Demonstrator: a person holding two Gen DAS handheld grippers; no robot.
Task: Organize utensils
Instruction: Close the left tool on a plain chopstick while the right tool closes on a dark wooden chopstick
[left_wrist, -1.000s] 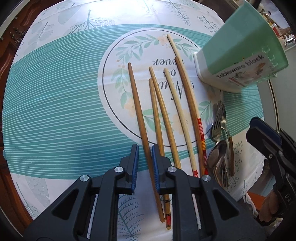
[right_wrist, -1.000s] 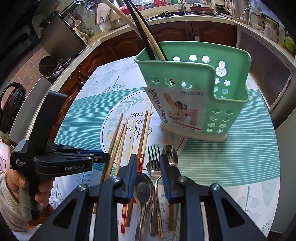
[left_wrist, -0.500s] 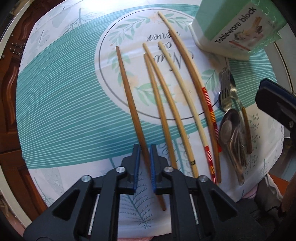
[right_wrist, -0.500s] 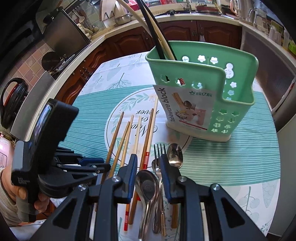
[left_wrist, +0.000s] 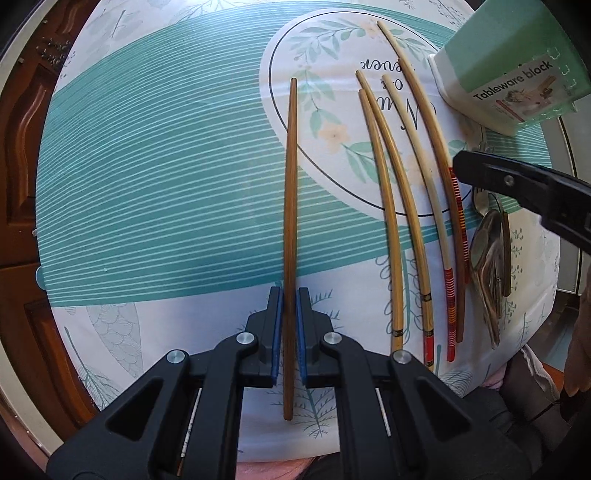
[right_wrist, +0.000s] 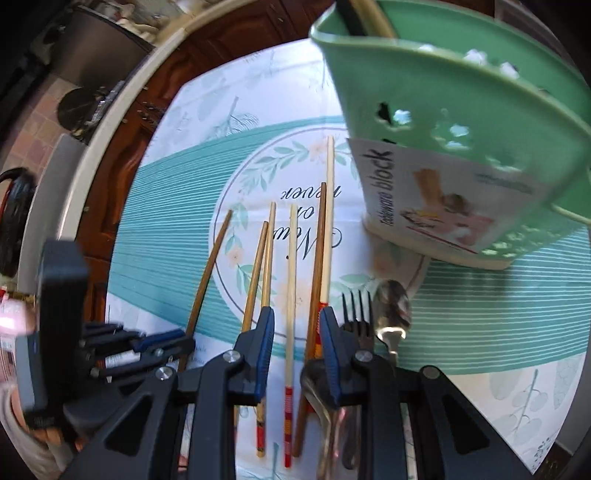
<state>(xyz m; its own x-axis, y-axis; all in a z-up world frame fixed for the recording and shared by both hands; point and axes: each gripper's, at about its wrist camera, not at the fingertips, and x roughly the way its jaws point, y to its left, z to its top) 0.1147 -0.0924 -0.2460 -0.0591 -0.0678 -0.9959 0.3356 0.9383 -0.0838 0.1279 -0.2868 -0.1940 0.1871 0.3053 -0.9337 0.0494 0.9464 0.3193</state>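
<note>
I am clamping the left gripper (left_wrist: 289, 328) on the dark brown chopstick (left_wrist: 290, 221), left of the green caddy (left_wrist: 509, 74). My right gripper (right_wrist: 297, 343) is hanging open over the other chopsticks (right_wrist: 291, 280).

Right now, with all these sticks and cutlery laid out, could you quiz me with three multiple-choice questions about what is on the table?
1. Where is the green holder?
A. on the tablecloth beyond the chopsticks
B. on the floor
C. in a hand

2. What colour are the pads of the left tool?
A. red
B. blue
C. yellow

3. What is the state of the dark brown chopstick?
A. standing in the holder
B. snapped in two
C. clamped between the left tool's pads

Answers: 1 A, it stands on the striped tablecloth past the chopstick tips. 2 B, both pads show blue. 3 C, the pads close on it, apart from the other chopsticks.
</note>
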